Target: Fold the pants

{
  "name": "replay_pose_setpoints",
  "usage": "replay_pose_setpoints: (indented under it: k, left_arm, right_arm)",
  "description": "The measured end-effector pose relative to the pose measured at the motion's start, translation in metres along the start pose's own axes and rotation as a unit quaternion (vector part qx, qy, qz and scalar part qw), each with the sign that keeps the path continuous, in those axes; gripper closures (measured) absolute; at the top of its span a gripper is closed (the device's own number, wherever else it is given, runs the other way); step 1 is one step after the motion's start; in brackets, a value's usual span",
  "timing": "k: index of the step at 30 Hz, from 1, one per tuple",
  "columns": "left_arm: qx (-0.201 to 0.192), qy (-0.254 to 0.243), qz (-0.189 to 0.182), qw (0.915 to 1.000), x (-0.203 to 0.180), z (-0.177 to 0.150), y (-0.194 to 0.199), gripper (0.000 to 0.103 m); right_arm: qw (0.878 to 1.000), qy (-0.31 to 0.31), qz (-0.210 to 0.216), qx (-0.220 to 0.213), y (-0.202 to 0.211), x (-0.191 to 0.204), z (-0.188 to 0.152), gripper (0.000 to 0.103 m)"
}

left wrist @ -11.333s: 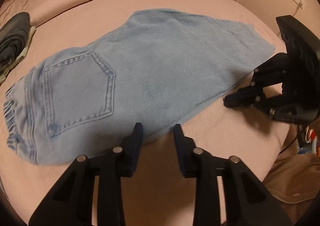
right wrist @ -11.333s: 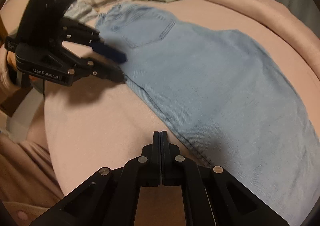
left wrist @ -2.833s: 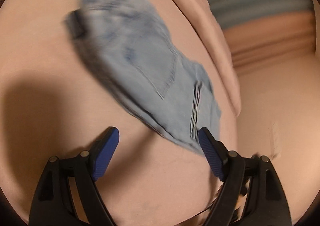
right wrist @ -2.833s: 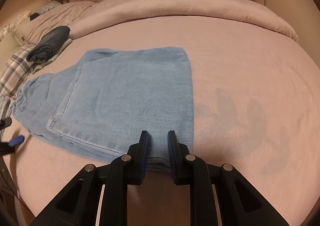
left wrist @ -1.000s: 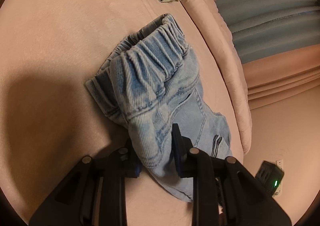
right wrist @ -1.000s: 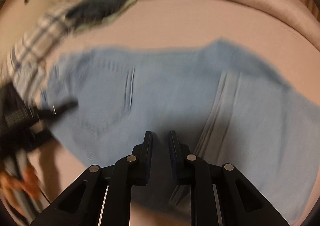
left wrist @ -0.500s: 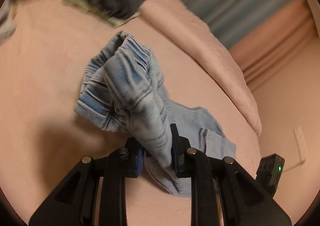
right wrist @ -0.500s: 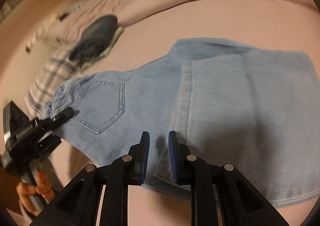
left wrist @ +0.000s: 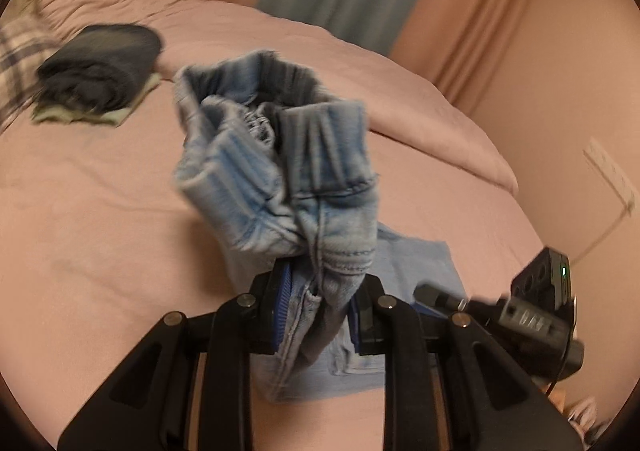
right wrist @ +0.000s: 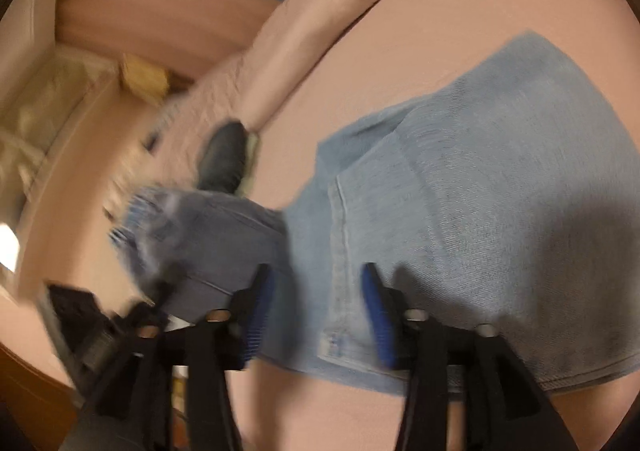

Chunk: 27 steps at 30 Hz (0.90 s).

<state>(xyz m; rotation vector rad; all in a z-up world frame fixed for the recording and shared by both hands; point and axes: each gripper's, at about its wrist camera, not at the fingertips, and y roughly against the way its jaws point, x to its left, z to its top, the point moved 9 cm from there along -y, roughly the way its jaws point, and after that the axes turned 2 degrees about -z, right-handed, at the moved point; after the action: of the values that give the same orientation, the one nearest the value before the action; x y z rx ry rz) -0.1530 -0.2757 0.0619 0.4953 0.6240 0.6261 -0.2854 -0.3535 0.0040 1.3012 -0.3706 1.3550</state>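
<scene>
Clamped on the bunched waistband, the left gripper lifts one pair of pants off the bed; the right gripper hovers spread wide over the folded legs. Thick denim could slip free, undoing the fold. One dark folded garment lies nearby.

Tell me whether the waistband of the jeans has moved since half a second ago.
Yes. The left gripper, shut on the waistband, has lifted it off the bed; it now reaches up level with the folded dark clothes.
</scene>
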Motion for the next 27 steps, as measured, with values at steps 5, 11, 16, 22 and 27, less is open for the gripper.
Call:
replay_pose_setpoints:
  k: [5,11,16,22,27]
  left_arm:
    - [0.046,-0.068,-0.018,0.9964,-0.037,-0.021,-0.025,0.075]
    - [0.12,-0.08,-0.048,0.9884,-0.049,-0.057,-0.052,0.033]
    - [0.136,-0.069,-0.039,0.9876,-0.031,-0.072,-0.046,0.031]
    - [0.128,0.011,-0.011,0.9917,0.027,-0.072,-0.027,0.028]
    - [0.123,0.058,0.004,0.9908,0.058,-0.074,-0.02,0.028]
  right_arm:
    - [0.991,-0.083,0.105,-0.021,0.007,-0.004,0.011,0.038]
    - [0.978,-0.146,0.145,-0.033,0.013,-0.016,0.018,0.034]
    - [0.987,-0.131,0.087,-0.012,0.004,-0.016,0.019,0.033]
    - [0.996,-0.081,-0.025,-0.015,-0.005,-0.014,0.027,0.03]
    - [0.994,-0.104,-0.003,-0.011,-0.015,-0.016,0.029,0.025]
